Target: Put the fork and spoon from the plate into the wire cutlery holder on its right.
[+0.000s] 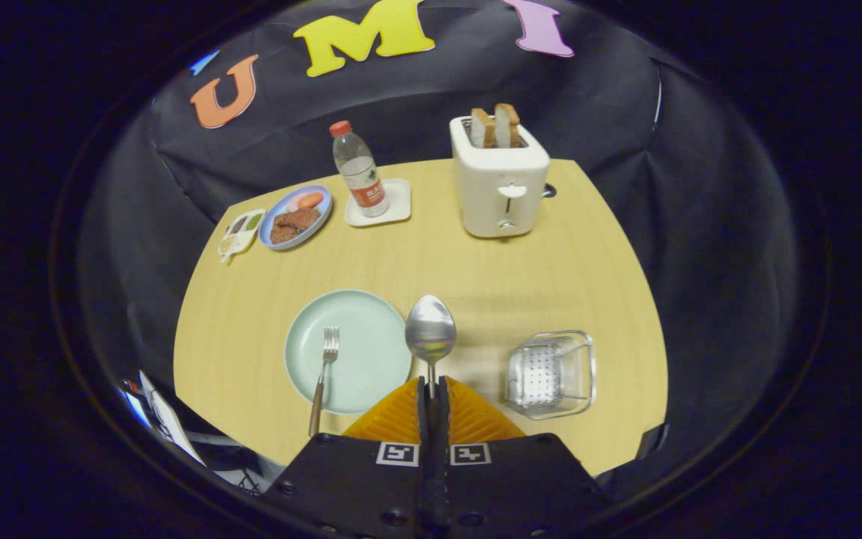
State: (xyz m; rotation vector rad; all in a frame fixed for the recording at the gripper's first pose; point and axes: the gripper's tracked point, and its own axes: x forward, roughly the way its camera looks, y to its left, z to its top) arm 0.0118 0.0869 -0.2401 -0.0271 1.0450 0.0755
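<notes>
Jaws: closed down to a thin slit, with the spoon (431, 333) handle pinched between both fingers (423, 404). The bowl of the spoon stands just ahead of the fingertips, pointing away from the gripper (432, 393), and appears lifted clear of the bench (251, 299), at the right-hand rim of the plate (371, 337); contact w/ the plate cannot be ruled out from this angle.

Fork (322, 374): lies on the left part of the plate, tines away, handle overhanging the near rim toward the bench edge. It is untouched.

Wire cutlery holder (551, 373): stands on the bench to the right of the plate, well apart from the spoon, opening upward. No cutlery is seen inside.

Step in hand (est.): spoon transfer, i.e. first of two items; approx. one quarter done.

Next move (est.): the spoon is to be carried rightward until over the holder opening, lowered in, then the jaws are to be opened. The grip sits near the handle end, so swing or slip of the bowl should be expected; slow travel is advised.

Beyond: toaster (500, 183) w/ bread, bottle (360, 168) on a coaster, food plate (296, 217), all far off the path
</notes>
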